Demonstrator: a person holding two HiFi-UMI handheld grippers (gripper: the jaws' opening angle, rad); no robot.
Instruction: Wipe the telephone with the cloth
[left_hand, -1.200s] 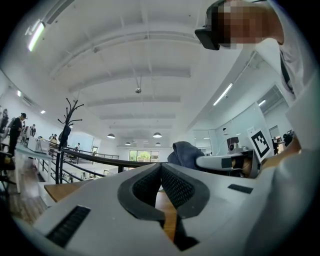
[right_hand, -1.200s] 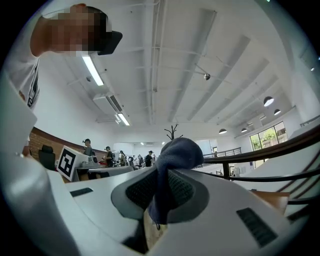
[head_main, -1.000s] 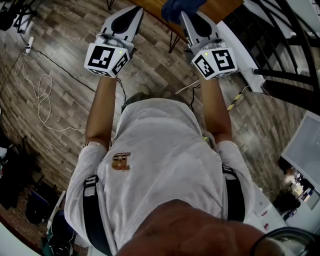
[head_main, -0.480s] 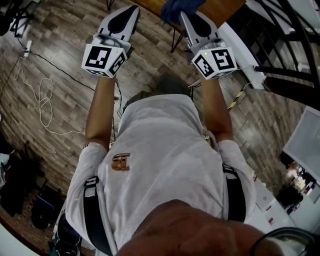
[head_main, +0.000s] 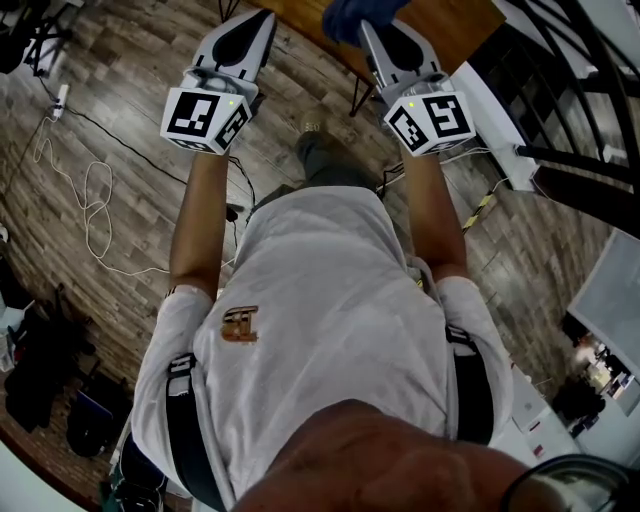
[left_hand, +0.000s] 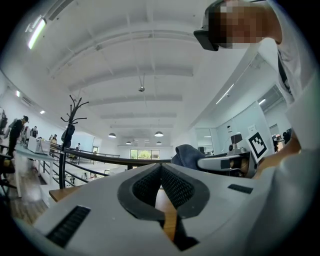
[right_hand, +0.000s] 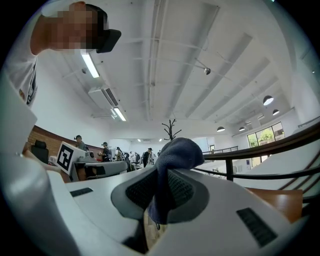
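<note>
A dark blue cloth (right_hand: 172, 155) is pinched between the jaws of my right gripper (right_hand: 161, 187), bunched above the tips; it also shows at the top of the head view as a blue cloth (head_main: 352, 15). My right gripper (head_main: 375, 35) is held up and forward beside my left gripper (head_main: 262, 22). The left gripper (left_hand: 161, 172) has its jaws closed with nothing between them. Both point upward toward the ceiling. No telephone is visible in any view.
A brown wooden table (head_main: 445, 25) lies ahead at the top of the head view. White cables (head_main: 85, 215) trail over the wood floor at left. A black railing (left_hand: 75, 157) and a coat stand (left_hand: 72, 117) are in the background. People stand far off.
Both grippers stay raised with the cloth held. The person has stepped forward slightly; a foot now shows between the arms, and the floor has shifted below.
</note>
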